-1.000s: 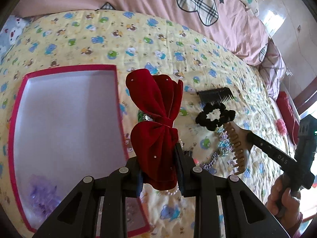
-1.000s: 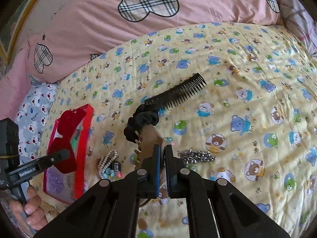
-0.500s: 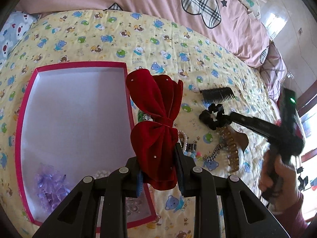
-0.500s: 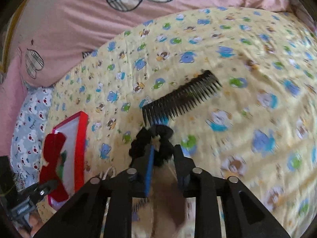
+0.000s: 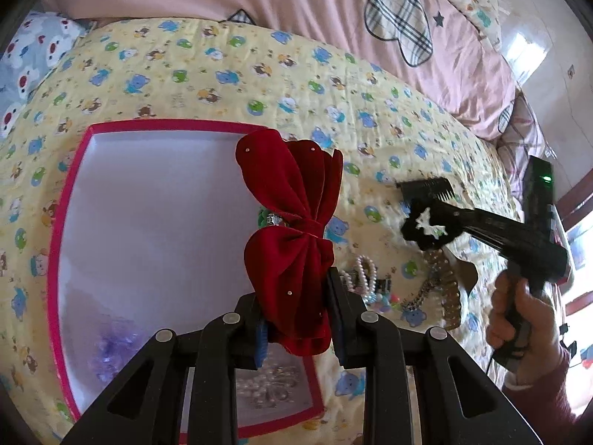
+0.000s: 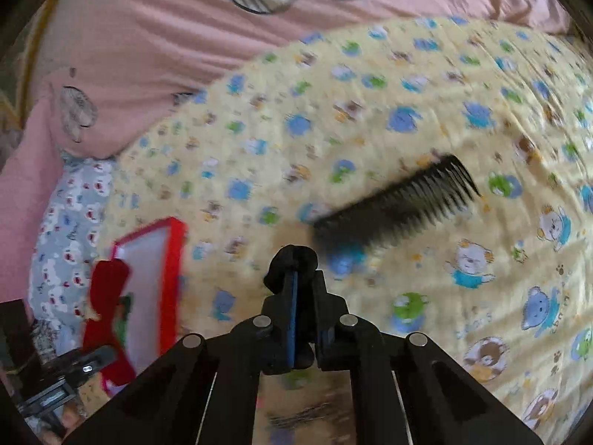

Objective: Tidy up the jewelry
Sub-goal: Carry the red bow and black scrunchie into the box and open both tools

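A red bow is pinched by the left gripper above the pink-rimmed box; a black scrunchie is clamped by the right gripper near the comb.

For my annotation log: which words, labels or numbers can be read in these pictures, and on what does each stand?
"bears" (blurred, so the reading is uncertain): printed on the yellow quilt.
Label on the left gripper: too blurred to read.
Marking on the right gripper: too blurred to read.
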The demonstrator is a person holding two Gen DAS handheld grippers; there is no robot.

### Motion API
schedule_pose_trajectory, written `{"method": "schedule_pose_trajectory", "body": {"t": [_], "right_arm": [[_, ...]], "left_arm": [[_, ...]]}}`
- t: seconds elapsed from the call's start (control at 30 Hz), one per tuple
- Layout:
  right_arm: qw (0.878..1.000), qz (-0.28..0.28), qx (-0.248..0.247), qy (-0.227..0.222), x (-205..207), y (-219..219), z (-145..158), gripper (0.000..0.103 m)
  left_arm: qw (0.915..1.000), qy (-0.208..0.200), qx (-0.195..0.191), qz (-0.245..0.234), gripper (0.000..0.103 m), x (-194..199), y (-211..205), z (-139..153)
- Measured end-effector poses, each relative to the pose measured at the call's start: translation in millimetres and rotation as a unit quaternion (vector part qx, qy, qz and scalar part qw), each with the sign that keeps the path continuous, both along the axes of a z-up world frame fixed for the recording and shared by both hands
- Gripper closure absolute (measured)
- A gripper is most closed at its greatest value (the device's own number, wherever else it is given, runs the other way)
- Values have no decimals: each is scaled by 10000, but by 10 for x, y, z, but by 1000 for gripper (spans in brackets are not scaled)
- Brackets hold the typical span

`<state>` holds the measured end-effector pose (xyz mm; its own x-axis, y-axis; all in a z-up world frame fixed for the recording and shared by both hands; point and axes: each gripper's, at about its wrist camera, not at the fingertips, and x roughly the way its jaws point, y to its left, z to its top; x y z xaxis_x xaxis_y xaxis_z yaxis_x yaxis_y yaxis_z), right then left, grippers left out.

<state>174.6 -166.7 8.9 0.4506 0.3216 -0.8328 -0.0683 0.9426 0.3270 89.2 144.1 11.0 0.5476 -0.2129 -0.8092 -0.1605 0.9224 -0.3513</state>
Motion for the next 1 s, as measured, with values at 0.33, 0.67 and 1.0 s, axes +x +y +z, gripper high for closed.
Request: {"method": "schedule_pose_trajectory", "body": {"t": [0.33,0.67,1.0], "right_arm": [[9931,814,809,-244,-6,880,157,96],[9801,1411,1392,-49,309,1857,-167,96],[9872,1378,798,112,685,2219,-532,94]], "left_arm": [[9987,-68,47,511,78,-215,472,52],[9949,68,120,999,78,-55,1024,-129],[9926,373,187,1143,78,448,1285,-537]]}}
